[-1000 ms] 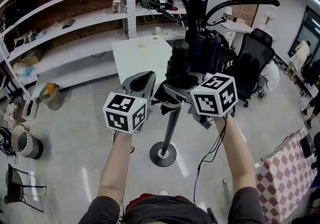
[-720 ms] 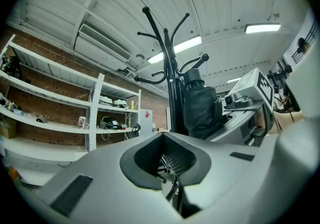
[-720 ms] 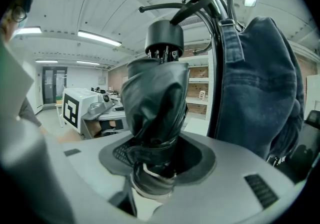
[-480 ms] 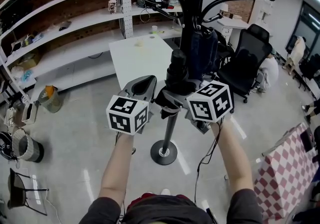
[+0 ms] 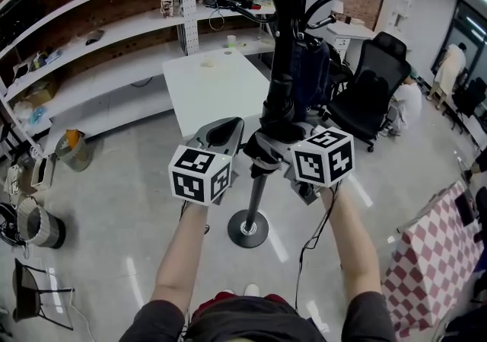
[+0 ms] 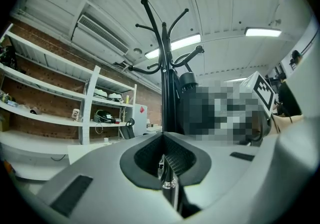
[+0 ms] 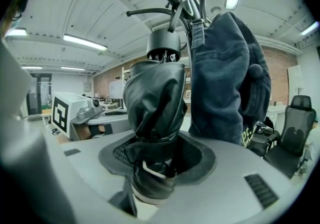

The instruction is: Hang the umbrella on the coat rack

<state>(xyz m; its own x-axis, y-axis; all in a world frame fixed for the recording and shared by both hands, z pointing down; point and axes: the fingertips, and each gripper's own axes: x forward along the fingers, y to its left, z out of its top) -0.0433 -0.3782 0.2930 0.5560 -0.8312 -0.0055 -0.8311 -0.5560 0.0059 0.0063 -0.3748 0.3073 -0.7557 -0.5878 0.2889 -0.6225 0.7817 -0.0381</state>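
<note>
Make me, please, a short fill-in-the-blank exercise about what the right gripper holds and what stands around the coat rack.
1. The right gripper is shut on a folded black ____.
2. On the coat rack there hangs a dark ____ garment.
3. The table behind the coat rack is ____ in colour.

Missing words: umbrella; blue; white.
</note>
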